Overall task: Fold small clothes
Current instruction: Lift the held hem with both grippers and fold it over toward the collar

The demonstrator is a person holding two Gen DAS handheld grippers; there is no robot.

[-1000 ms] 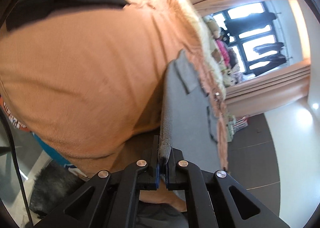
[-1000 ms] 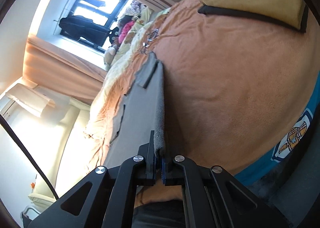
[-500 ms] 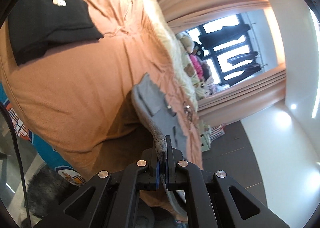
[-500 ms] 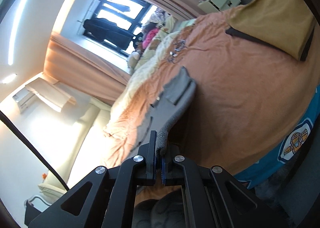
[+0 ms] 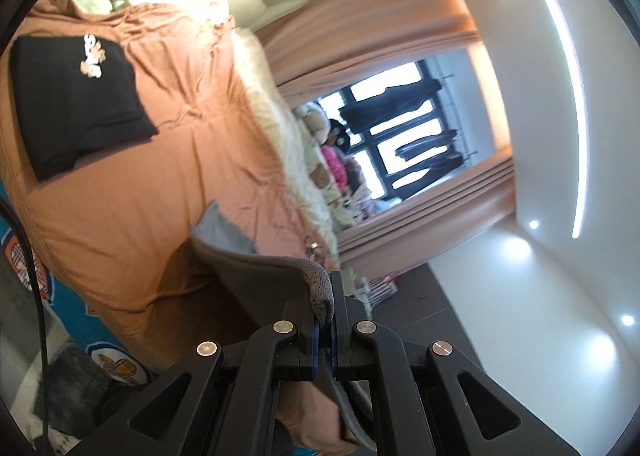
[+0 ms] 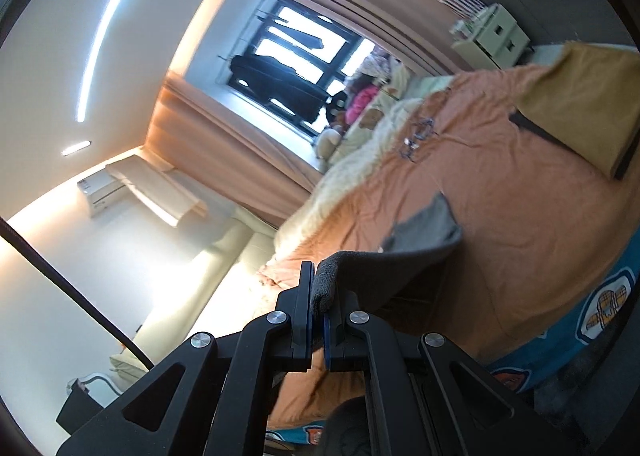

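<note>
Grey garment (image 5: 256,276) lifted above the orange bedspread (image 5: 168,175), one edge pinched between the closed jaws of the left gripper (image 5: 325,320), another clamped in the right gripper (image 6: 317,310) (cloth sagging between them), folded black shirt (image 5: 76,107) lying apart

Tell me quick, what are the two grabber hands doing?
Left gripper: closed, fingers pinching an edge of the grey garment.
Right gripper: closed, fingers pinching another edge of the same grey garment.
</note>
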